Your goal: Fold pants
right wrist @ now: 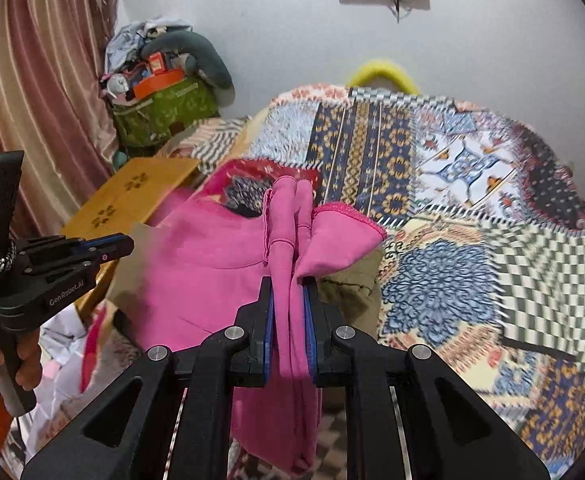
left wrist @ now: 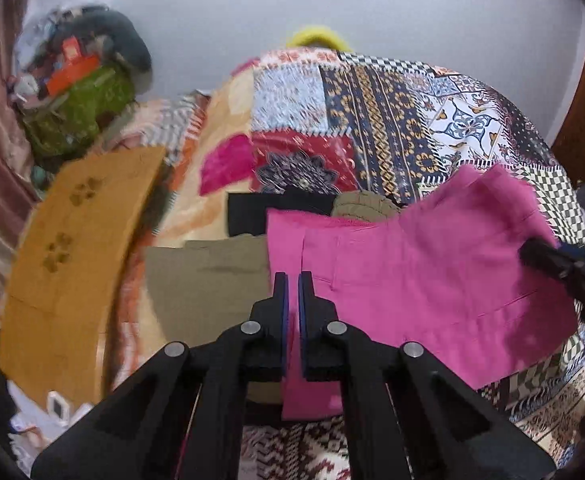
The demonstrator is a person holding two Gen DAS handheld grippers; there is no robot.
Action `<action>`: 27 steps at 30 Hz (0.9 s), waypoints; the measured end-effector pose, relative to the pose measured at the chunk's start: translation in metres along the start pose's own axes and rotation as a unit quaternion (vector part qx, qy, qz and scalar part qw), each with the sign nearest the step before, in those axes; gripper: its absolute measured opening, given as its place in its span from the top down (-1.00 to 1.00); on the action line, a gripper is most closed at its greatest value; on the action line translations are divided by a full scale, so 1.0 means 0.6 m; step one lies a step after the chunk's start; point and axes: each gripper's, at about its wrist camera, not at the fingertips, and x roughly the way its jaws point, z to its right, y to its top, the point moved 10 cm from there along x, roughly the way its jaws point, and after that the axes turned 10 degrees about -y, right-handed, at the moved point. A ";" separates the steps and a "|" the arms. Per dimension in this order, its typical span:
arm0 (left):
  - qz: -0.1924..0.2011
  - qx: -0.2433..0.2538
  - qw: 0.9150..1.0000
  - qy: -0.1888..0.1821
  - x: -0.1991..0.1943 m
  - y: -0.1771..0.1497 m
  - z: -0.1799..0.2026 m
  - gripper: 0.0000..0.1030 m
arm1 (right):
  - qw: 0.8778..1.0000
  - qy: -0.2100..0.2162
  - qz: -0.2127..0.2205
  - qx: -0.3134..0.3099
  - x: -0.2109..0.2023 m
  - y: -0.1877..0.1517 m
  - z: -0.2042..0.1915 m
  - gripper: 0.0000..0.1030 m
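Pink pants (left wrist: 420, 264) hang stretched over the patchwork bed (left wrist: 472, 120), above some khaki clothes (left wrist: 204, 280) already lying there. The right hand-held gripper (right wrist: 290, 292) is clenched on a bunched edge of the fabric. The left hand-held gripper (left wrist: 292, 280) is squeezed tight on the other edge, with pink cloth between the pads. My worry: the thick bunch on the right could slip out, or the pants land on the khaki pile and crease.
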 end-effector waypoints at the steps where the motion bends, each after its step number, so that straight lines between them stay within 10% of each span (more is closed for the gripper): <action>1: -0.005 -0.001 1.000 0.004 0.015 -0.001 -0.006 0.92 | 1.000 -0.001 -0.008 -0.001 0.013 -0.003 -0.001 0.78; 14: -0.071 -0.060 0.996 -0.015 0.087 -0.072 -0.035 0.85 | 0.996 -0.041 -0.084 0.009 0.072 -0.063 0.074 0.45; 27: 0.033 -0.016 0.999 -0.022 -0.201 -0.041 0.051 0.49 | 0.999 -0.024 0.027 0.007 -0.164 -0.015 0.045 0.22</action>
